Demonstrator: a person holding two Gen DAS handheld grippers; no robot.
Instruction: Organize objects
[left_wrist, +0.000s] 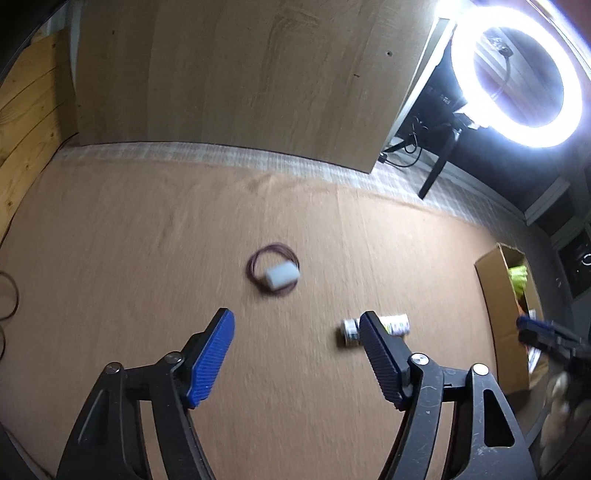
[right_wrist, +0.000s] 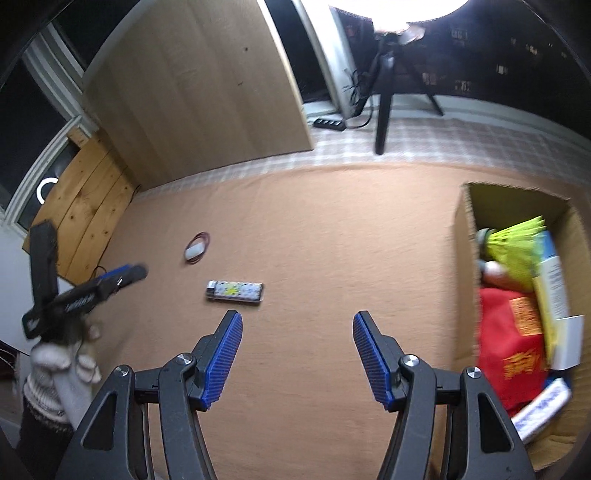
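left tool (left_wrist: 295, 325) wide open, empty | lighter (left_wrist: 376, 326) touching its right finger

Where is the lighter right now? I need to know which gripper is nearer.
The lighter lies flat on the tan cloth, between the rubber-band coil and the cardboard box, just ahead of the open left gripper.

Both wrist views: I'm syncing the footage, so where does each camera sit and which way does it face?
Left wrist: on the left gripper, looking forward and down at the cloth; own open fingers show.
Right wrist: on the right gripper, facing the cloth and cardboard box; own fingers and the gloved left hand show.
Shared: lighter, white block, box.
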